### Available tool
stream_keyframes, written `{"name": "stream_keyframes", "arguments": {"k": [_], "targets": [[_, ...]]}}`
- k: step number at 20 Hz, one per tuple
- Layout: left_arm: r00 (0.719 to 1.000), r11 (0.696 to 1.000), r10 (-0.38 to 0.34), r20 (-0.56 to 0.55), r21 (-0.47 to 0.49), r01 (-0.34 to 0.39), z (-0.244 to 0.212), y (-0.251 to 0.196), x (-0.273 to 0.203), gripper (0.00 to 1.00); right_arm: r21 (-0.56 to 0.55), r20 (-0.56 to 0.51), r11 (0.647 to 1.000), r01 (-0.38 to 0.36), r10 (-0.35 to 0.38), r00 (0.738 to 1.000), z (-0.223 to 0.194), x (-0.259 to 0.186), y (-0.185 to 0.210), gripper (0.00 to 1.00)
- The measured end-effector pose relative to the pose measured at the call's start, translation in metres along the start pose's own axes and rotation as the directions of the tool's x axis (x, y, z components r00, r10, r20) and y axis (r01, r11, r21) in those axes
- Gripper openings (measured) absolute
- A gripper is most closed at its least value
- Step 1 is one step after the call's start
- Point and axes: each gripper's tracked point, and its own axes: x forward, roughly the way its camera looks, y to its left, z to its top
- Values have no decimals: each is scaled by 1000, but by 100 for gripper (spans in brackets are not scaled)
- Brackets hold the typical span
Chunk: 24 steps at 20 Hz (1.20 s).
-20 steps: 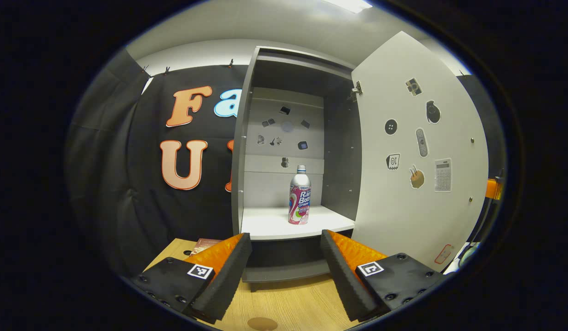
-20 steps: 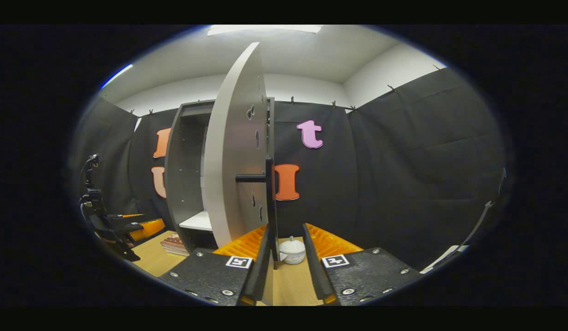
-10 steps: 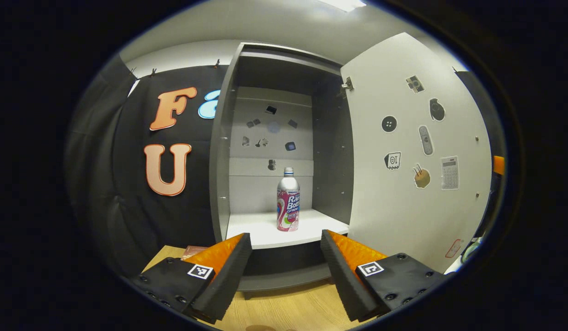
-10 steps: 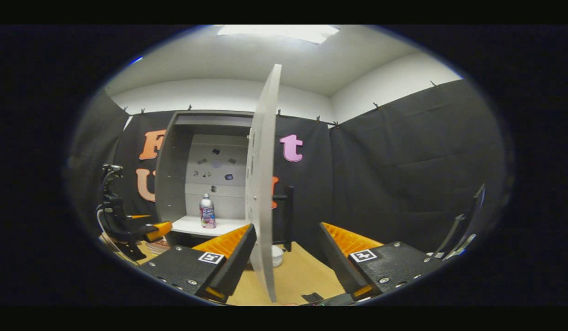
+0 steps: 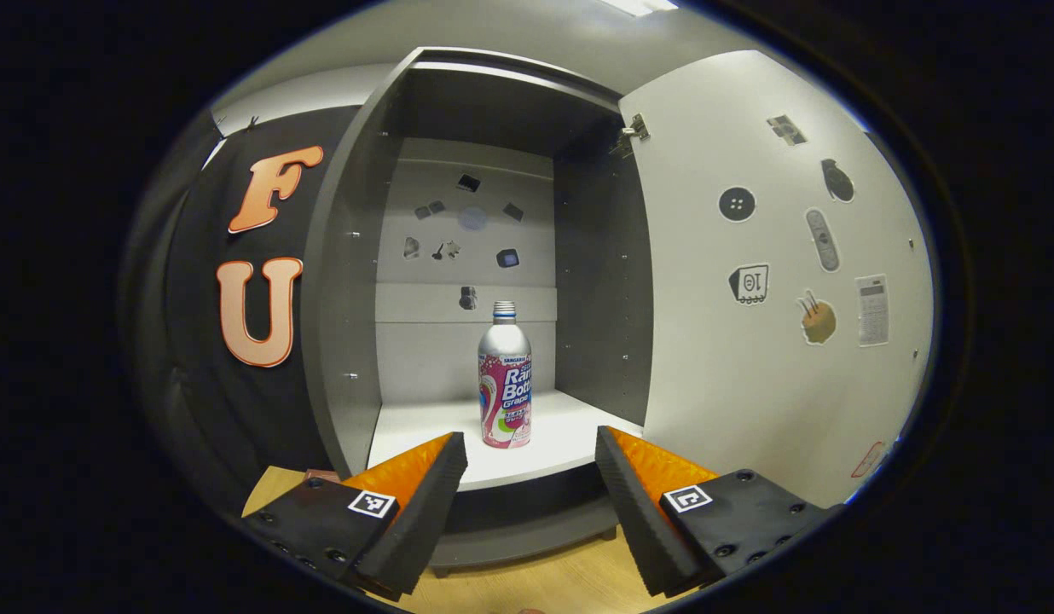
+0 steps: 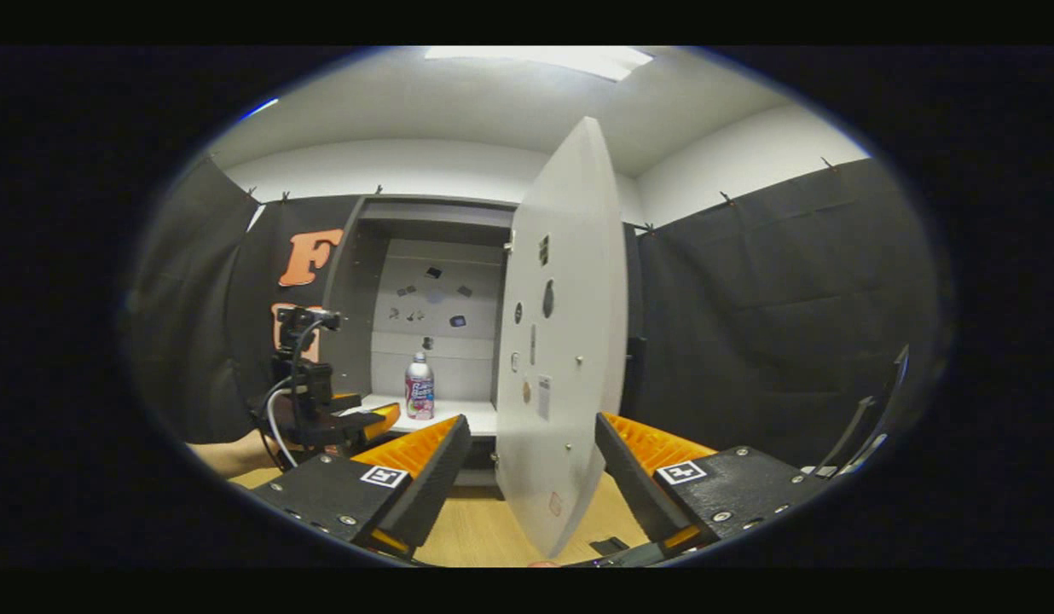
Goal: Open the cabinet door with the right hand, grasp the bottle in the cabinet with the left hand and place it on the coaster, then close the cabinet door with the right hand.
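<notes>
A: Left claw (image 5: 527, 448)?
B: Fingers wide, empty, aimed at the silver-and-pink drink bottle (image 5: 505, 375), upright on the grey cabinet's white shelf (image 5: 425, 443), just beyond.
A: Right claw (image 6: 527, 439)?
B: Spread, empty, near the open white door (image 6: 561, 341), apparently clearing access.

A wooden table (image 5: 570, 580) lies at the bottom. Small stickers (image 5: 821, 320) dot a white panel. A ceiling light (image 6: 535, 60) shines above.

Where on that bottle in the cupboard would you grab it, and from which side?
Probably around the straight middle of the bottle, coming level from the cabinet's open front. It stands upright, alone on the shelf, and the open left gripper already faces it.
</notes>
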Motion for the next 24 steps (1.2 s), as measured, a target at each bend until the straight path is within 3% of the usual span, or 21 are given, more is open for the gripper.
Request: {"name": "stream_keyframes", "arguments": {"k": [4,5,6,11,18,24], "targets": [[1000,1000,-18,-7,-12,18,-9,17,47,99,-22,-22,999,-27,27,999,-14,39,49,92],[1000,1000,-27,-5,-12,27,-10,20,59,98,-34,-24,999,-27,26,999,-17,49,58,96],[999,999,-34,-3,-9,34,-11,22,70,98,-43,-27,999,-24,23,999,-20,57,66,87],[995,995,-99,7,19,98,-15,25,118,98,-33,-50,999,1,-2,999,-40,95,106,94],[986,985,-164,22,52,162,-16,16,151,98,31,-102,999,28,-24,995,-59,133,118,95],[988,987,-155,2,40,155,-27,18,173,98,31,-121,999,30,-26,992,-63,132,115,95]]}}
